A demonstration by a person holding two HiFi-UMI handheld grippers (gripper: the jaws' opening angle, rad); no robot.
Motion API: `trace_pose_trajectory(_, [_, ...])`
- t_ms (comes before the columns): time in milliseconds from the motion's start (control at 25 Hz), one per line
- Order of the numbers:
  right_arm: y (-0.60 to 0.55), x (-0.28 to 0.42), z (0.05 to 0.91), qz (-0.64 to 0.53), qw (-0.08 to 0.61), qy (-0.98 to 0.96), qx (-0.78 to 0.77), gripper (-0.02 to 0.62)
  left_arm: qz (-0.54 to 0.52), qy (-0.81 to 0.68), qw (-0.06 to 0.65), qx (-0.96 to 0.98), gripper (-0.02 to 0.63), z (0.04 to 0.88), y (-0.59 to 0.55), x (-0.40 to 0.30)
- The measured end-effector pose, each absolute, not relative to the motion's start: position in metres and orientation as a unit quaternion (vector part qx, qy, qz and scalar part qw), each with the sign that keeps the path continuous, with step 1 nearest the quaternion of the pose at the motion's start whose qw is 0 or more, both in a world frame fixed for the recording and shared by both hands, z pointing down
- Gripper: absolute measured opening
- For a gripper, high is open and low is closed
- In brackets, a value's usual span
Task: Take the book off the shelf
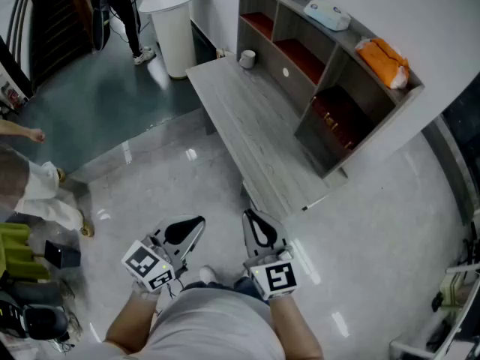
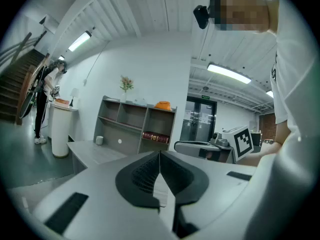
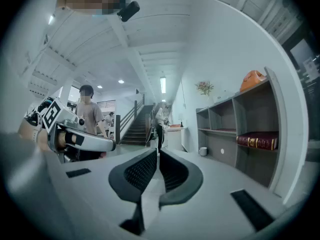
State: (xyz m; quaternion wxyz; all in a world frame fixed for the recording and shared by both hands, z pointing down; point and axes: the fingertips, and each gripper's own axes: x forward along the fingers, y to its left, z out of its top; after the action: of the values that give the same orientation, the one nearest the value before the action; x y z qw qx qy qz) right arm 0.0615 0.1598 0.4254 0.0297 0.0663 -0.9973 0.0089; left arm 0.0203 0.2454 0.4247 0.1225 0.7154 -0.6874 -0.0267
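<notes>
Dark red books [image 1: 334, 125] with gold print lie in the lower right compartment of a grey shelf unit [image 1: 352, 55]; the same books [image 2: 155, 137] [image 3: 258, 141] appear in both gripper views, far off. Close to my body, above the floor, I hold my left gripper [image 1: 196, 226] shut and empty. My right gripper [image 1: 248, 217] hangs beside it, also shut with nothing between its jaws. Both are well short of the shelf.
A long grey bench [image 1: 255, 137] runs in front of the shelf, with a white cup [image 1: 247, 58] at its far end. An orange bag [image 1: 384, 60] and a white box [image 1: 327, 13] sit on top. A white round counter [image 1: 172, 21] and people stand at the back left.
</notes>
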Motion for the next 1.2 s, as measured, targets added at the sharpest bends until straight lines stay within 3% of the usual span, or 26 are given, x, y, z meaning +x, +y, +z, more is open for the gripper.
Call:
trace_pose_trajectory(120, [0.145,0.068,0.424,-0.030,0.036,-0.997,0.056,0.031,-0.023,-0.688,0.126,0.714,0.017,0.425,0.227,0.031])
trace_pose_trajectory(880, [0.041,0.143,0.439,0.045,0.012,-0.996,0.079,0.031,-0.003,-0.690,0.146,0.709,0.017,0.439,0.128,0.092])
trace_pose_trajectory(1200, [0.024,0.129,0.455,0.051,0.030,-0.994,0.092,0.031,-0.015,-0.675,0.160,0.720,0.017,0.452,0.106,0.079])
